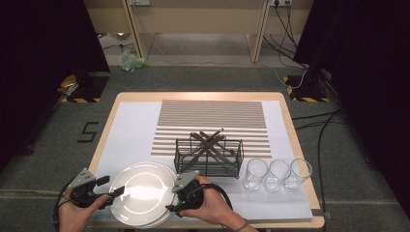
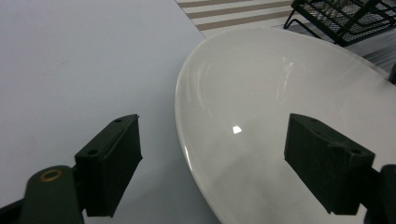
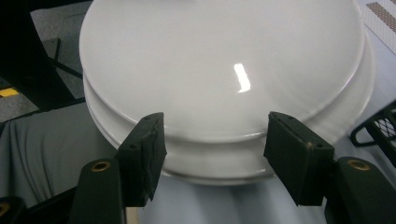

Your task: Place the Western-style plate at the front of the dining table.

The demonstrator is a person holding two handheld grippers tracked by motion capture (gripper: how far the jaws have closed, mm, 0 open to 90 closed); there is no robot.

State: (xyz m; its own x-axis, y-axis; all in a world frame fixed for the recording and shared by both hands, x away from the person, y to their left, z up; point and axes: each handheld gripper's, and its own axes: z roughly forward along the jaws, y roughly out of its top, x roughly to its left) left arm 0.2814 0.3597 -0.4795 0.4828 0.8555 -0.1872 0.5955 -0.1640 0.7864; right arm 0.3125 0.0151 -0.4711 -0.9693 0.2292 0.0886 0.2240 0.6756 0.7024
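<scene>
A stack of white plates (image 1: 142,193) sits at the front left of the table. My left gripper (image 1: 112,187) is at the stack's left rim. In the left gripper view its jaws (image 2: 215,135) stand wide apart, with the top plate's (image 2: 280,93) edge running between them and touching neither pad. My right gripper (image 1: 173,199) is at the stack's right rim. In the right gripper view it (image 3: 212,140) is open, its pads either side of the near rim of the plates (image 3: 219,60) without pressing on it.
A black wire caddy (image 1: 209,155) holding cutlery stands just behind the plates, on the near edge of a striped placemat (image 1: 212,116). Three clear glasses (image 1: 279,175) stand in a row to its right. The table's front edge lies right under my hands.
</scene>
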